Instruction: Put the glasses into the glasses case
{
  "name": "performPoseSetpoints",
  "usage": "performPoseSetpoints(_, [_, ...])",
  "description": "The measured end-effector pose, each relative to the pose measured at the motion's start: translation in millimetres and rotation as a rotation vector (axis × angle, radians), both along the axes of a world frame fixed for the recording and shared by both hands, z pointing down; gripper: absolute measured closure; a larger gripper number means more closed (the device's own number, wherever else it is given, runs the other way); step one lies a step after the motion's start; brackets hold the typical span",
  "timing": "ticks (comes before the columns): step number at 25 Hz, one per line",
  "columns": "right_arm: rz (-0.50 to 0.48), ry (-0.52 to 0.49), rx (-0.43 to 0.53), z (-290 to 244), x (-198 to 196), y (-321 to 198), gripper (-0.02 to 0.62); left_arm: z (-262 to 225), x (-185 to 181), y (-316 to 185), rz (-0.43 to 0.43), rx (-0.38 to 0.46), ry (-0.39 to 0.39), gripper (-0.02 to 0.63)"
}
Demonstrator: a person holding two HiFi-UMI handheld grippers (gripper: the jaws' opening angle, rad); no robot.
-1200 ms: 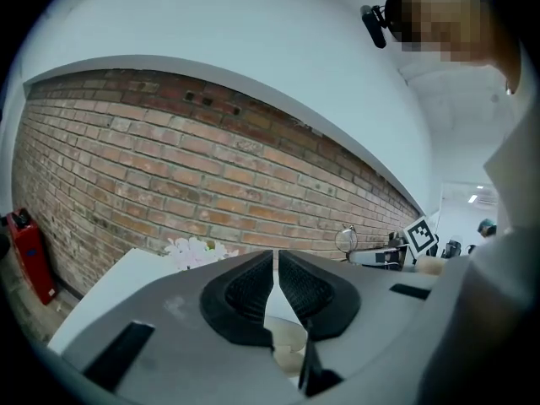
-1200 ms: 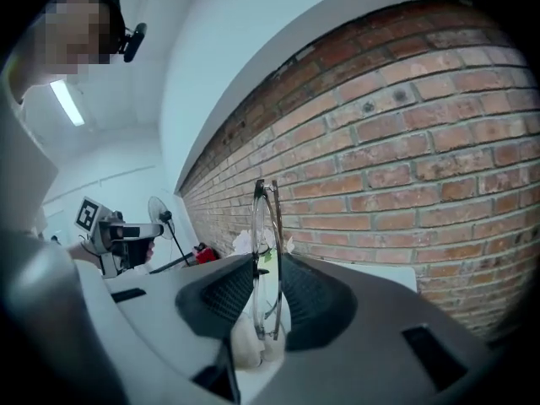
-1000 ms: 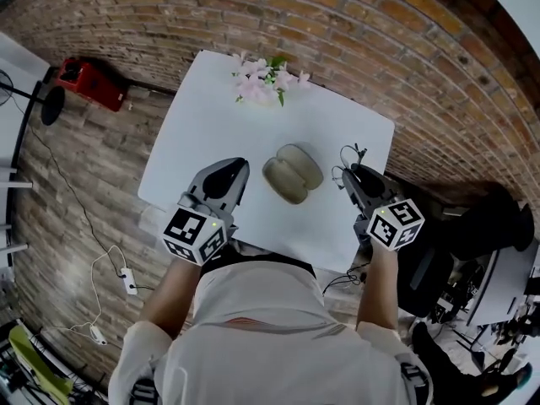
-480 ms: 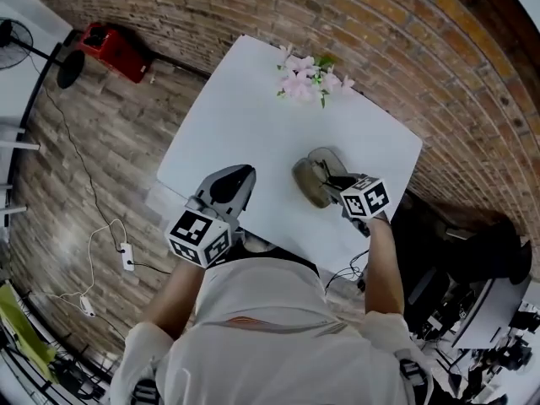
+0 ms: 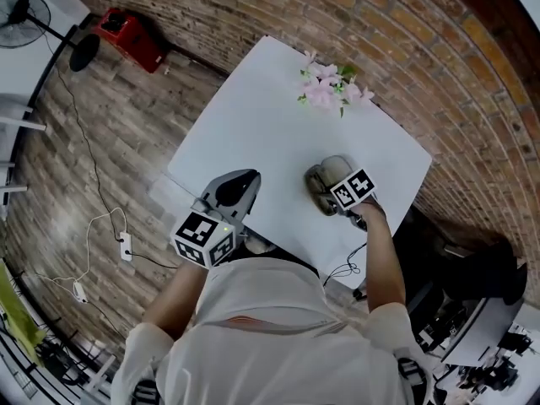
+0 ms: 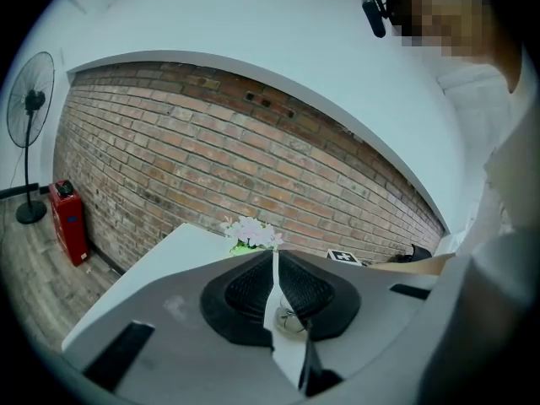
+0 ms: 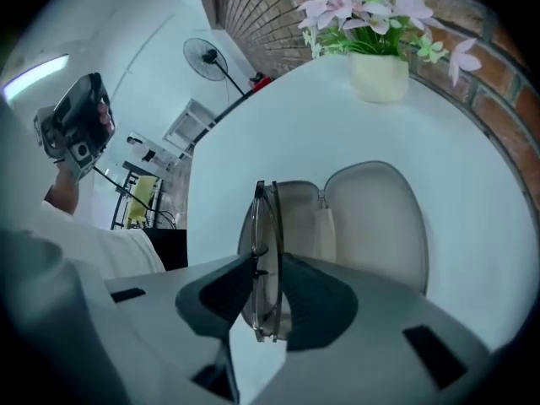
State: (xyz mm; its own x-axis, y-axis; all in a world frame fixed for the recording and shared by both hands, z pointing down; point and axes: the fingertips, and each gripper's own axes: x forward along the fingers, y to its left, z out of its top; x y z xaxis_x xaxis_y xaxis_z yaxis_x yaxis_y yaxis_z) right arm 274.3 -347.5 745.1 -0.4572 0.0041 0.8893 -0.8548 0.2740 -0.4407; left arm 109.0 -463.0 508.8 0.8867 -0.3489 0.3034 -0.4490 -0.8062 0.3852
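Observation:
The beige glasses case (image 7: 371, 218) lies open on the white table (image 5: 253, 125), lid to the right in the right gripper view. My right gripper (image 7: 268, 264) points steeply down over the case's left half. Folded clear-framed glasses (image 7: 263, 209) stand on edge between its pads; the jaws are opening slightly, with the pads still against the frame. In the head view the right gripper (image 5: 337, 197) covers most of the case (image 5: 319, 184). My left gripper (image 5: 232, 184) hovers near the table's front-left edge, shut with nothing in it (image 6: 275, 256).
A small pot of pink flowers (image 5: 325, 87) stands at the table's far edge. A brick wall runs behind it. On the floor to the left are a red box (image 5: 131, 36) and a standing fan (image 5: 21, 11). Cables lie on the floor.
My right gripper has swung from the table's right edge over to the case, dropped and tipped downward with the glasses. The left gripper has shifted slightly forward and down.

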Motion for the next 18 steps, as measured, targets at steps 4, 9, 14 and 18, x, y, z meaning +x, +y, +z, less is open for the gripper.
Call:
performPoseSetpoints(4, [0.023, 0.021, -0.005, 9.4, -2.5, 0.3, 0.431, -2.1, -4.2, 0.0, -0.008, 0.000, 0.007, 0.575])
performPoseSetpoints(9, [0.021, 0.068, 0.044, 8.2, -3.3, -3.5, 0.407, -4.7, -6.2, -0.8, 0.000, 0.007, 0.013, 0.575])
performPoseSetpoints(14, [0.054, 0.143, 0.134, -6.7, 9.5, -11.3, 0.344, -7.8, -4.1, 0.3, 0.020, 0.009, 0.020, 0.575])
performPoseSetpoints(18, [0.173, 0.224, 0.275, -33.9, 32.6, -21.2, 0.342, -14.0, 2.2, 4.0, 0.052, 0.011, 0.040, 0.575])
